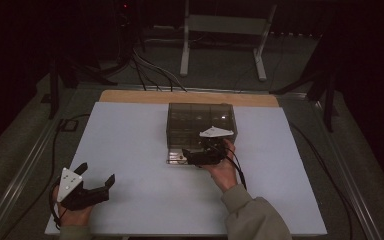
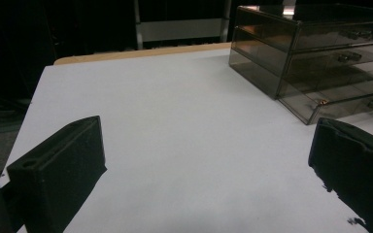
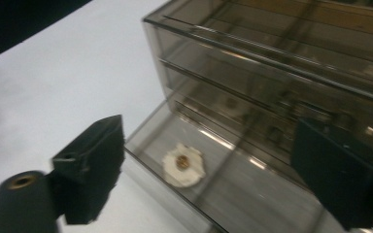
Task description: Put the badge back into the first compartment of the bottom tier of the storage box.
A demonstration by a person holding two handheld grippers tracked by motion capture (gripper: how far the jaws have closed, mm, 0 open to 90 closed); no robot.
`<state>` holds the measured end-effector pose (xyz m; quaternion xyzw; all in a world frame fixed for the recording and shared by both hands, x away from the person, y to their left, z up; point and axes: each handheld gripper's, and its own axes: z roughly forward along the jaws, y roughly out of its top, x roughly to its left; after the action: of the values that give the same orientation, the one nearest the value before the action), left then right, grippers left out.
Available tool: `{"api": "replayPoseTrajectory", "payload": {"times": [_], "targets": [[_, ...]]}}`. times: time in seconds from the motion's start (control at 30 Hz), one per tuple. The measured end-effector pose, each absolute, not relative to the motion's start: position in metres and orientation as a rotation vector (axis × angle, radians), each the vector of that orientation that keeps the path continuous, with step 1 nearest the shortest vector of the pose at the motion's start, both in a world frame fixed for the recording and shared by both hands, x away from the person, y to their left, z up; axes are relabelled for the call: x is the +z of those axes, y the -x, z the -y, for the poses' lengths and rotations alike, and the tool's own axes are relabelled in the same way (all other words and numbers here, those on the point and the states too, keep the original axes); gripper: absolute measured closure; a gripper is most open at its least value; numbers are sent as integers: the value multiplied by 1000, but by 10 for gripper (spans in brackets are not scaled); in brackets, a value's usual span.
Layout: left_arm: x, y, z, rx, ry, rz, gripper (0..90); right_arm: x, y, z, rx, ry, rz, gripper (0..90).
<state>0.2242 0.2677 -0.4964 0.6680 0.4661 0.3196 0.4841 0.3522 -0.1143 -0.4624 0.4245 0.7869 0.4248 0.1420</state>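
Judging progress: small white disc with brass centre [image 3: 183, 164] lying inside pulled-out bottom drawer [image 3: 233, 189] of smoked plastic drawer cabinet [image 1: 201, 122], centre of high view. Right gripper [image 1: 206, 156] poised just above drawer, jaws wide apart, nothing between. Left gripper [image 1: 92, 186] lower left over white board [image 1: 130, 150], jaws spread, empty. Placement apparently done; drawer not yet shut.

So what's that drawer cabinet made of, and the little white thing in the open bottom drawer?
The drawer cabinet looks like smoke-tinted clear plastic, glossy: you see through its walls and its edges catch highlights. The small white piece looks matt and soft-edged, maybe fabric or foam, with a brownish centre; too blurred to be sure.
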Motion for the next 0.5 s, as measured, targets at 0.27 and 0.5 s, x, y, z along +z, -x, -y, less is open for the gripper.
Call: {"api": "replayPoseTrajectory", "payload": {"times": [0.27, 0.5], "targets": [[-497, -224, -267, 777, -1629, -1136, 7, -461, -348, 135, 1199, -1247, -2244, 14], [-497, -224, -267, 775, -1630, -1140, 7, -458, -343, 153, 1194, -1253, -2212, 0]]}}
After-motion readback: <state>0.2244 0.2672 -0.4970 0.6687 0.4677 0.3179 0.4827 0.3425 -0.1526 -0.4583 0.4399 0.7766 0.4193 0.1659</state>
